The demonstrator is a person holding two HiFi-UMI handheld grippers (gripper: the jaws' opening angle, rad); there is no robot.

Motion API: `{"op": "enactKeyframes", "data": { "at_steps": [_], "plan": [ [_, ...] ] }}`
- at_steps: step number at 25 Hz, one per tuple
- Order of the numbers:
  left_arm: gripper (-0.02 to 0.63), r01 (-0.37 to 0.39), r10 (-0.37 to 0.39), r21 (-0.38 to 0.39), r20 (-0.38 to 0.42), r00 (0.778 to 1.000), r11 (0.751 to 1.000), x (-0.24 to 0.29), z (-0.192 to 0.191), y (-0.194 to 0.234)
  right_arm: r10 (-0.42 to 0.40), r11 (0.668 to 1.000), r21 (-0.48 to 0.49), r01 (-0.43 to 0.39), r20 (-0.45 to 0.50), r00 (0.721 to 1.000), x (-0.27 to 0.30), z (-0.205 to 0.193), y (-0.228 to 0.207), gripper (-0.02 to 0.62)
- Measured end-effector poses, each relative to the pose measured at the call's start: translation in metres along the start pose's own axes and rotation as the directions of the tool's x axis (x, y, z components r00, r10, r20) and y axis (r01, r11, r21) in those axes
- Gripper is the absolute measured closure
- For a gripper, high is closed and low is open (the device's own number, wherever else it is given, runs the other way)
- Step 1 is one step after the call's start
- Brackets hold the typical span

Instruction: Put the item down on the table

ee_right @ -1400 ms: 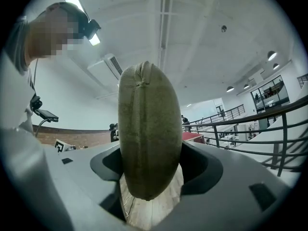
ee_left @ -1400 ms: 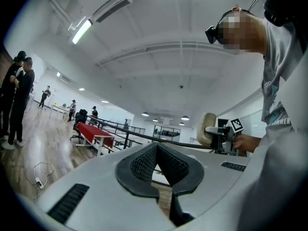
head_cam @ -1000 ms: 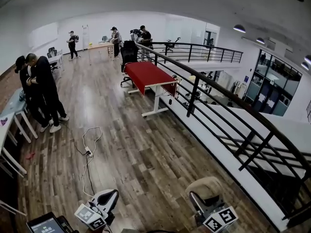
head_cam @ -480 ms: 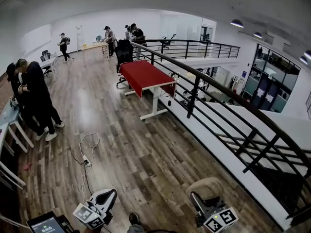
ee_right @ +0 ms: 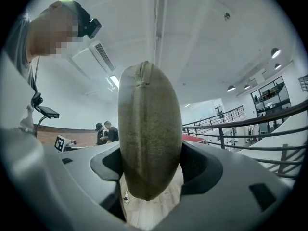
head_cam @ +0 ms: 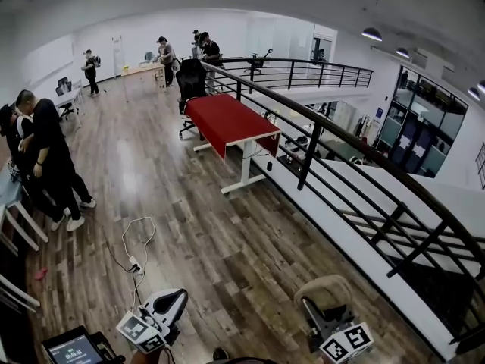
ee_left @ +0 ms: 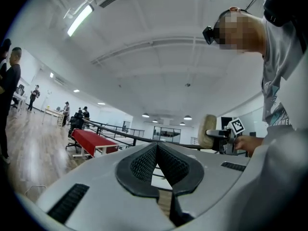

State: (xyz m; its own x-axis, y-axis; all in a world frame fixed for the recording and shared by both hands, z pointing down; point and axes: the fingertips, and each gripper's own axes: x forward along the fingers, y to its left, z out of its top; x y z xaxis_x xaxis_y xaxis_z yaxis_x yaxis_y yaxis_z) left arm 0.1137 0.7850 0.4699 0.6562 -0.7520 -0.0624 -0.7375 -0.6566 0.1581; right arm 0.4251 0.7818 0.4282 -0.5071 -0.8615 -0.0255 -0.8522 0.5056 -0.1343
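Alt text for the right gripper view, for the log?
The right gripper grips a tan oval padded item, upright between its jaws and filling the middle of the view. Behind it, a black railing runs off right; two people stand far off left.

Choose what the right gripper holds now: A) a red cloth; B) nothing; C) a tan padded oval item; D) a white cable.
C: in the right gripper view, the right gripper has its jaws clamped on the tan padded oval item, which stands between them.
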Motion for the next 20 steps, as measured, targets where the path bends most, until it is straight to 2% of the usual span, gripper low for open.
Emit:
{"op": "enactKeyframes", "data": {
  "at_steps": [5, 8, 12, 15, 20],
  "plan": [
    [0.606, -0.013, 0.013, -0.011, 0.003, 1.000, 1.000, 0.011, 0.005, 0.071, -0.003, 1.000, -0.007, 0.003, 0.018, 1.000, 0.067, 0.004, 0.007, 0.313],
    [0.606, -0.035, 0.035, -0.003, 0.003, 0.999, 0.999, 0.014, 0.009, 0.099, 0.012, 0.999, -0.043, -0.012, -0.010, 1.000, 0.097, 0.008, 0.014, 0.313],
    [0.606, -0.065, 0.064, 0.054, 0.025, 0.998, 0.996, 0.037, 0.010, 0.139, -0.004, 0.992, -0.127, -0.001, -0.038, 0.999, 0.142, -0.003, 0.003, 0.313],
    [0.606, -0.081, 0.075, 0.091, 0.063, 0.995, 0.993, 0.070, 0.020, 0.170, 0.020, 0.987, -0.156, -0.028, -0.051, 0.999, 0.188, -0.011, -0.009, 0.313],
    [0.606, -0.120, 0.078, 0.251, 0.171, 0.982, 0.961, 0.143, 0.068, 0.213, 0.067, 0.966, -0.249, -0.070, -0.022, 0.998, 0.272, 0.006, -0.038, 0.313]
  ]
}}
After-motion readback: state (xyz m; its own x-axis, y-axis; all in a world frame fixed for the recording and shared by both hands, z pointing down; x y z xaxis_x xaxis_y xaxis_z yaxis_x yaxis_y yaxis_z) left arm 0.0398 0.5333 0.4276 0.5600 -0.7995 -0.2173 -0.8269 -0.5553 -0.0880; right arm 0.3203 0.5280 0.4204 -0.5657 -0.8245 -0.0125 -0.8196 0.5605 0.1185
